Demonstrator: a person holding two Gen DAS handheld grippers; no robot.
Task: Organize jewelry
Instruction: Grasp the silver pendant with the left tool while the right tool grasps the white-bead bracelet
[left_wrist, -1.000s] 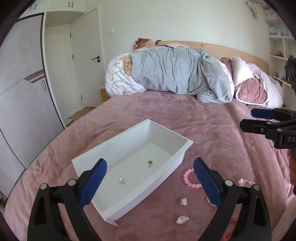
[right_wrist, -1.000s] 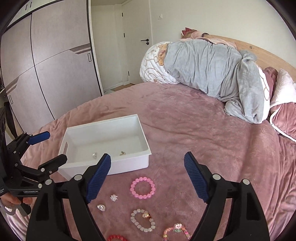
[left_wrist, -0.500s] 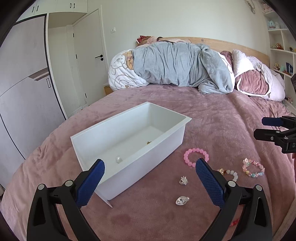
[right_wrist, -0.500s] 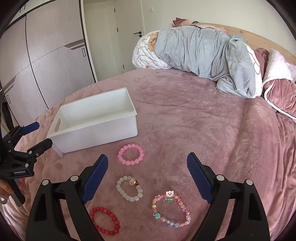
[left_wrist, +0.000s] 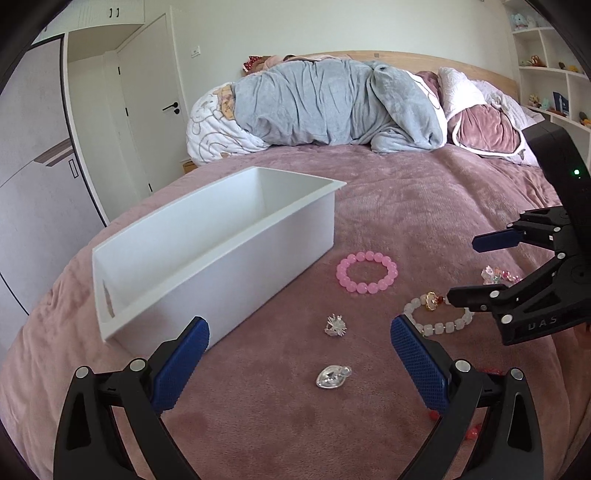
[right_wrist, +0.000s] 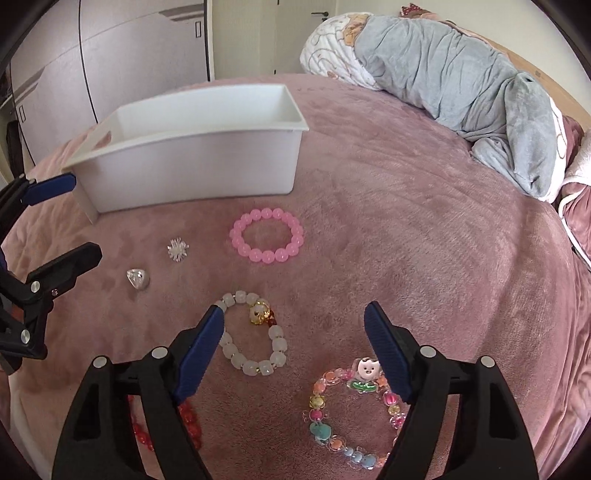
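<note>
- The left hand-held gripper (left_wrist: 299, 345) stands wide with nothing between its blue pads, above a silver heart charm (left_wrist: 332, 376) at 6 o'clock of a spiky silver charm (left_wrist: 335, 325)
- The right hand-held gripper (right_wrist: 295, 339) is wide too; its jaws have just been closing a little, over the white bead bracelet (right_wrist: 255, 334), not pressing it
- The pink bead bracelet (right_wrist: 266, 235) lies on the pink bed cover (right_wrist: 424, 240), at 6 o'clock of the white box (right_wrist: 192, 147)
- The colourful bracelet (right_wrist: 351, 410) and the red bracelet (right_wrist: 188, 417) lie at the bottom edge of the right wrist view
</note>
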